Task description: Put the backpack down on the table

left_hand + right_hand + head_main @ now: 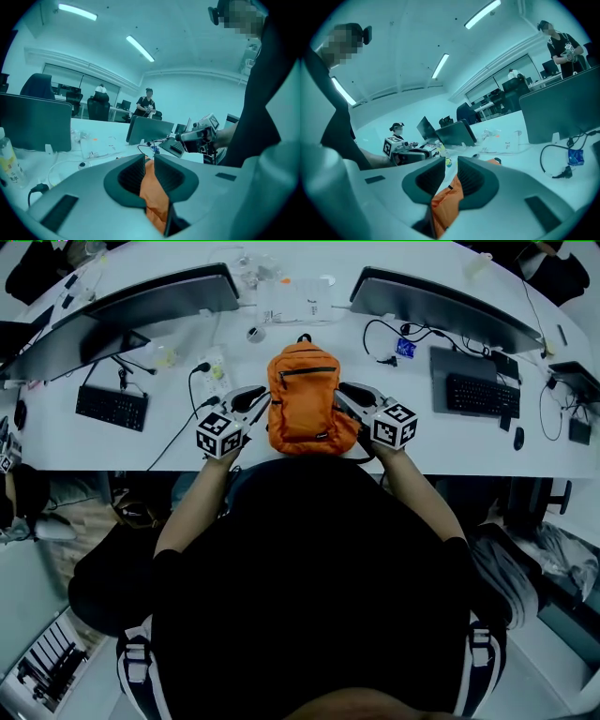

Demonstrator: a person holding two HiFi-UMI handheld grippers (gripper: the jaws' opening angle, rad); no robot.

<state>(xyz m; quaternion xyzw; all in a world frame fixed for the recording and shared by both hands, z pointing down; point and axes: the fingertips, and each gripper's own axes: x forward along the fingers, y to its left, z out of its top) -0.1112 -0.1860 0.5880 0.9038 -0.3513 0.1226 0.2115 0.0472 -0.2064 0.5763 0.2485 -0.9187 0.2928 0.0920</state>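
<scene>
Orange backpack (305, 399) is hanging upright over the near edge of the white counter (169, 442), where you are pinching its fabric sides in the nearly closed jaws of your left gripper (255, 407) and right gripper (345, 397). The next move is likely calling for a level lowering, then release.

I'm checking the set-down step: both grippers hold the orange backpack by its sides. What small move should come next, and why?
Probably lower both hands together, straight down, with the jaws shut. The left gripper and right gripper each pinch orange fabric at the sides of the backpack, held upright over a bare stretch of the table, so nothing seems to block a straight set-down.
</scene>
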